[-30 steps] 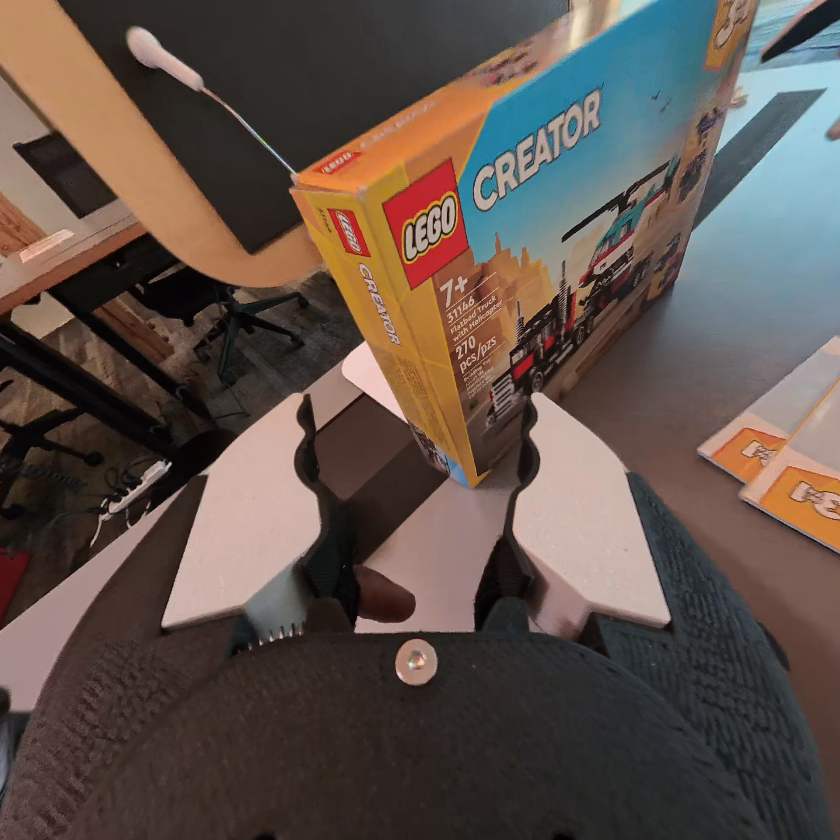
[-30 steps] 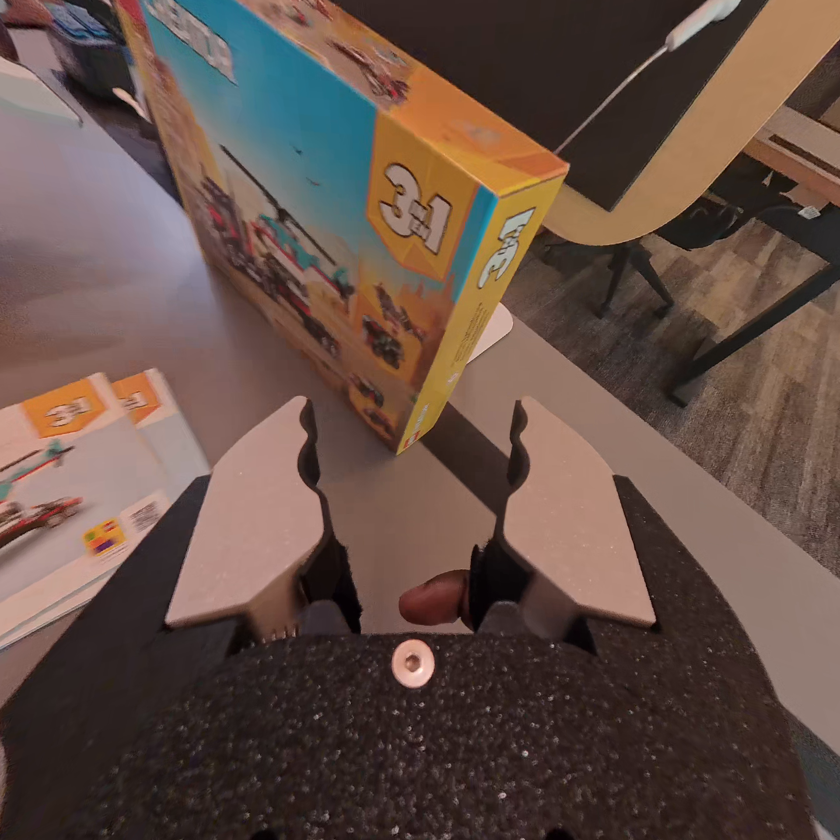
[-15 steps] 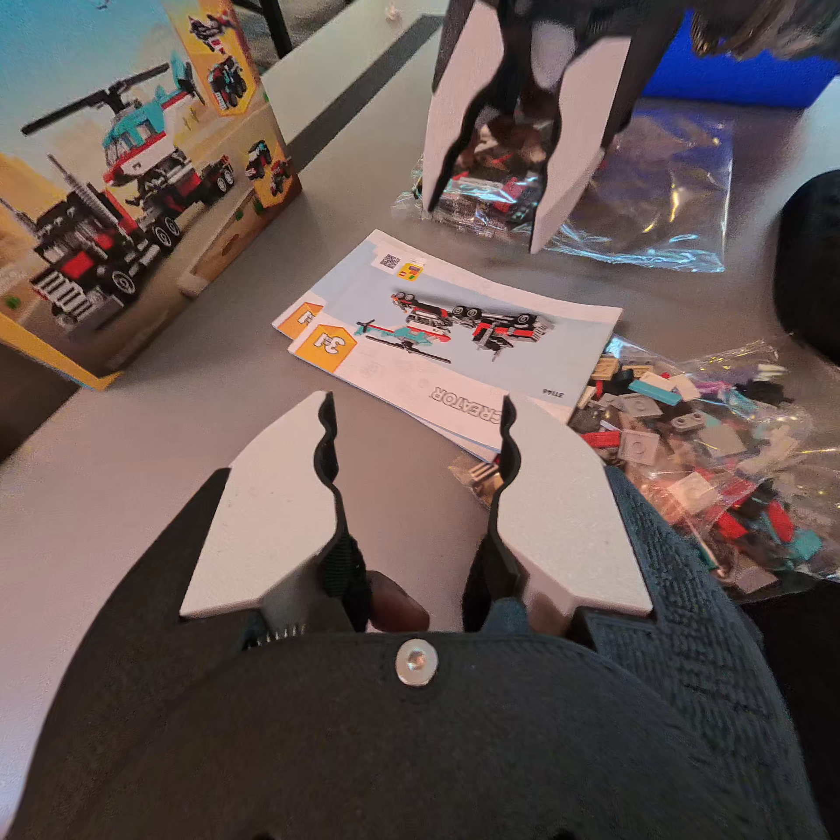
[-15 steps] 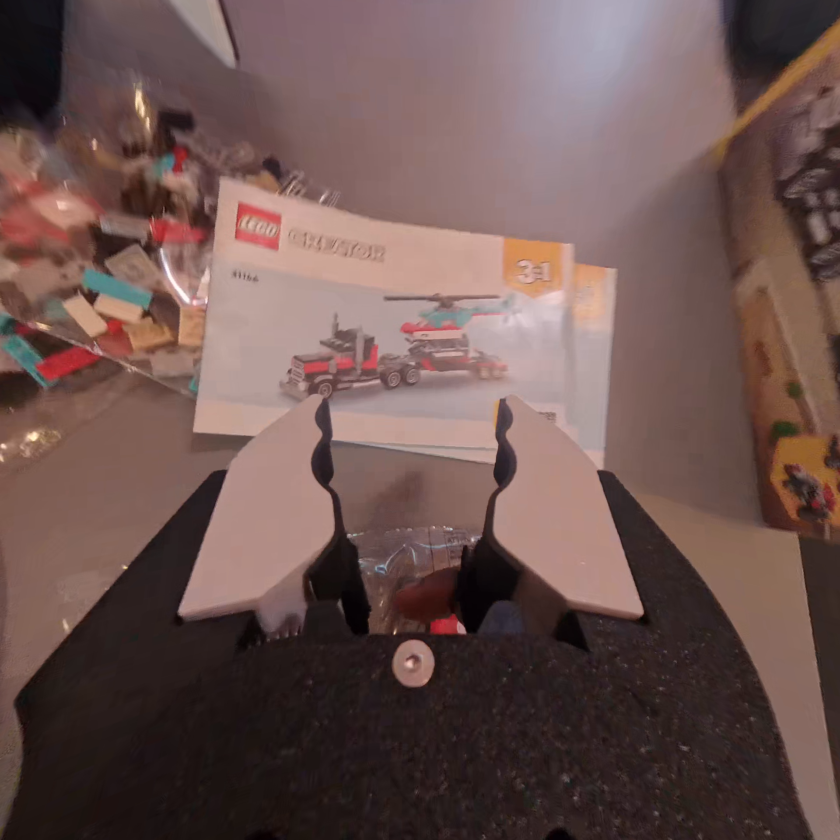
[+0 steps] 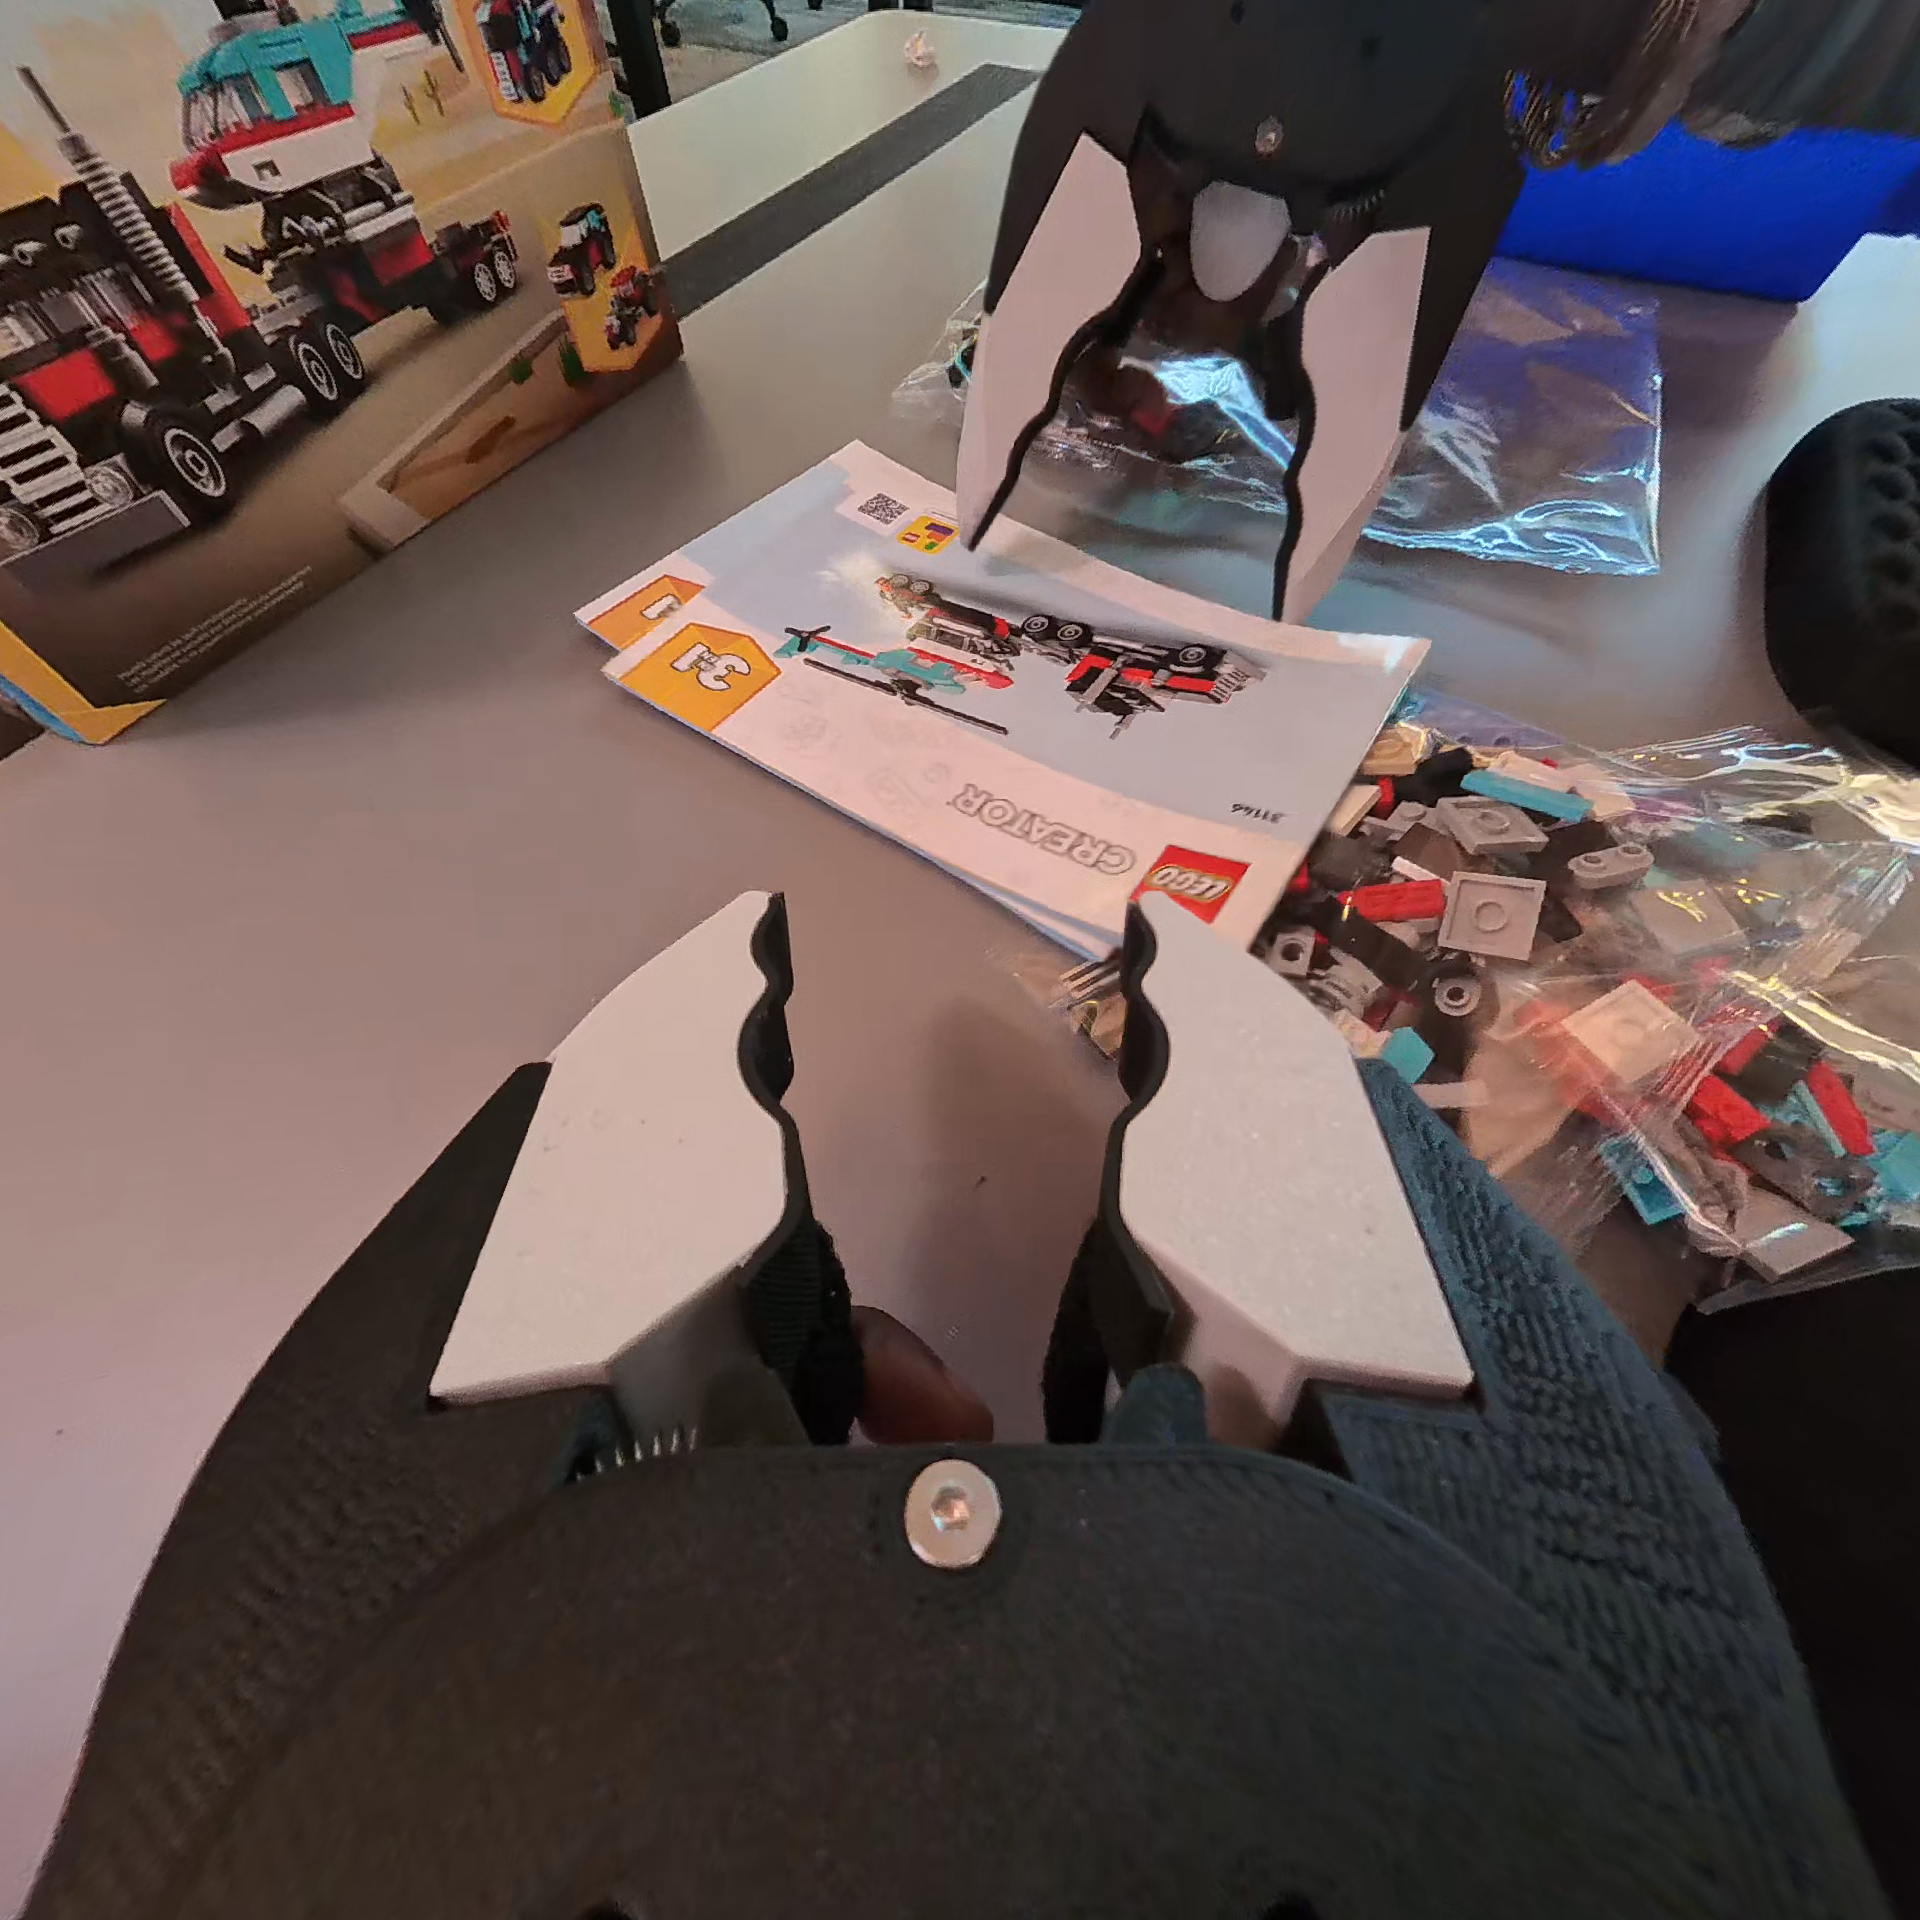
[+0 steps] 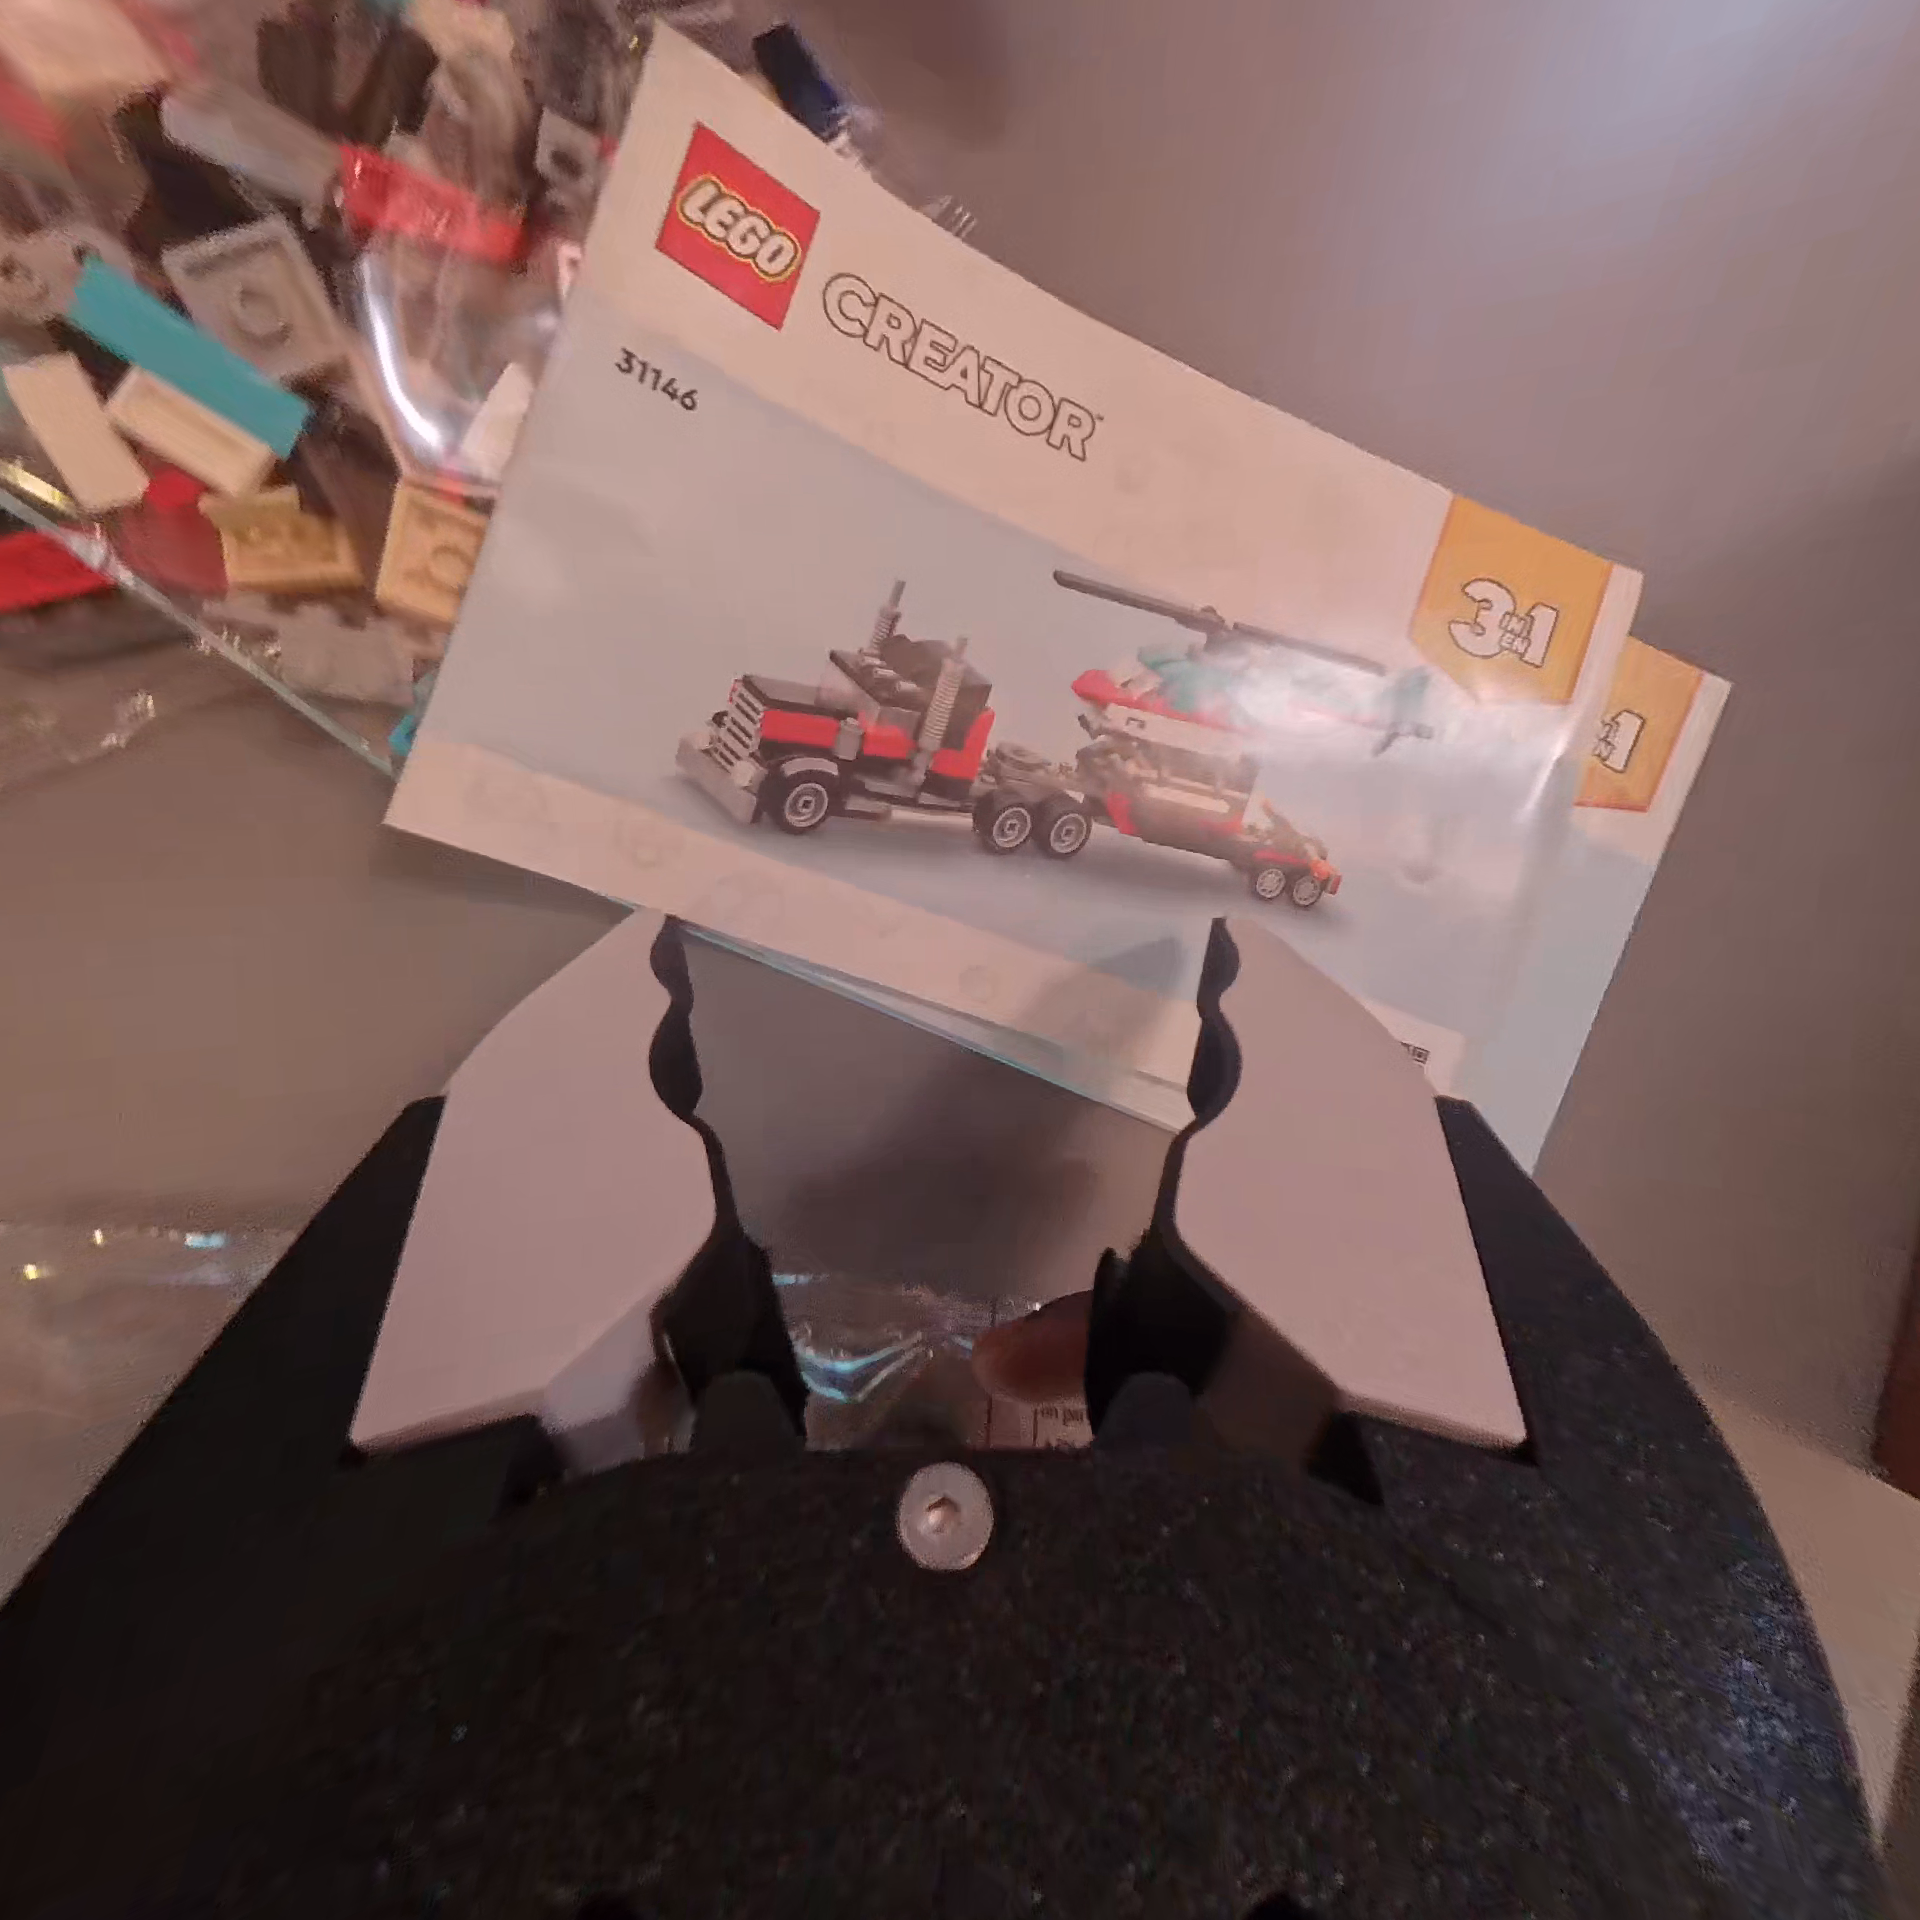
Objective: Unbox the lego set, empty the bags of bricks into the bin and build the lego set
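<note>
Left wrist view: left gripper (image 5: 951, 920) hovering low over bare counter (image 5: 343, 935), fingers spread wide, gripping nothing. Lego box (image 5: 281, 343) standing on edge at 10 o'clock, well apart from the rest, likely parked out of the work zone since its contents are already out. Instruction booklets (image 5: 966, 717), two stacked and slightly fanned, lying flat at 12 o'clock just ahead of the left fingers. Bag of bricks (image 5: 1621, 956) at 2 o'clock, still sealed by the look of it, its near corner tucked under the booklet edge. Second clear bag (image 5: 1475, 416) at 1 o'clock, behind the booklets. Blue bin (image 5: 1704, 218) at far 1 o'clock, partly hidden, sitting within reach for dumping.

Right gripper (image 5: 1132, 561) coming in from 12 o'clock in this view, pointing down, fingers apart and holding nothing, tips just at the far edge of the booklets. In the right wrist view the right gripper (image 6: 940, 935) is framing that same edge, bricks bag at 10 o'clock. Judgement: right side is positioned to pinch and clear the booklets off the bag; bags not yet emptied, build not started.
</note>
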`<move>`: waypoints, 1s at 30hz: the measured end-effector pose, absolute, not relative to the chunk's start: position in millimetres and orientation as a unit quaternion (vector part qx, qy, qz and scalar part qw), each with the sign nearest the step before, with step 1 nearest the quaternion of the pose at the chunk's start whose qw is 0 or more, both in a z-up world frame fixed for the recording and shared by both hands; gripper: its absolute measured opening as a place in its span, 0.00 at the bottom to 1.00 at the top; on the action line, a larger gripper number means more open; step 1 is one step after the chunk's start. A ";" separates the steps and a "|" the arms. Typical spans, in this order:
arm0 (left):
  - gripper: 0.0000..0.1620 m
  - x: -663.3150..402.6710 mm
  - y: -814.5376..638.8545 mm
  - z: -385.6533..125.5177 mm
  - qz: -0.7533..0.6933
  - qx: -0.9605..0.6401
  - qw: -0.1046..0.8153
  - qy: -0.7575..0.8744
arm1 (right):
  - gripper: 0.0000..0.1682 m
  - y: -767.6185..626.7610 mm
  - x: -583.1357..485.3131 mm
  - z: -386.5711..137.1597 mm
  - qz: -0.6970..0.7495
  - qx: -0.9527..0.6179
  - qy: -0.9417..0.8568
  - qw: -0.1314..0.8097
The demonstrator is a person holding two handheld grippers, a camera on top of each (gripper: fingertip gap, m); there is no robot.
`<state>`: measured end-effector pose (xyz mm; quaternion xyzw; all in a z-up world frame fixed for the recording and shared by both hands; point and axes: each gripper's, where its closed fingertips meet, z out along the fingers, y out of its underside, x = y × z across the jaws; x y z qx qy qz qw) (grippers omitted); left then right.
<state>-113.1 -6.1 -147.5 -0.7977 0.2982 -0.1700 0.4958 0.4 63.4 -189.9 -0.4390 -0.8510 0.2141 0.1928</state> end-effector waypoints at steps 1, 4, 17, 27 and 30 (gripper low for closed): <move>0.38 -113.4 -6.1 -148.1 -0.166 -0.797 0.496 0.301 | 0.54 62.7 -2.6 -190.9 0.220 -0.456 -0.841 0.188; 0.37 -115.7 -5.2 -148.4 -0.148 -0.796 0.500 0.307 | 0.49 66.0 -15.7 -192.3 0.247 -0.521 -0.792 0.201; 0.37 -146.0 13.9 -150.4 -0.093 -0.826 0.511 0.219 | 0.48 97.7 -85.8 -191.3 0.182 -0.752 -0.562 0.294; 0.55 -136.8 47.9 -183.6 -0.019 -0.883 0.409 0.228 | 0.80 156.7 -10.4 -189.2 0.175 -0.740 -0.593 0.266; 0.55 -129.5 59.0 -187.6 -0.025 -0.886 0.402 0.230 | 0.77 158.6 -6.1 -196.8 0.178 -0.738 -0.588 0.280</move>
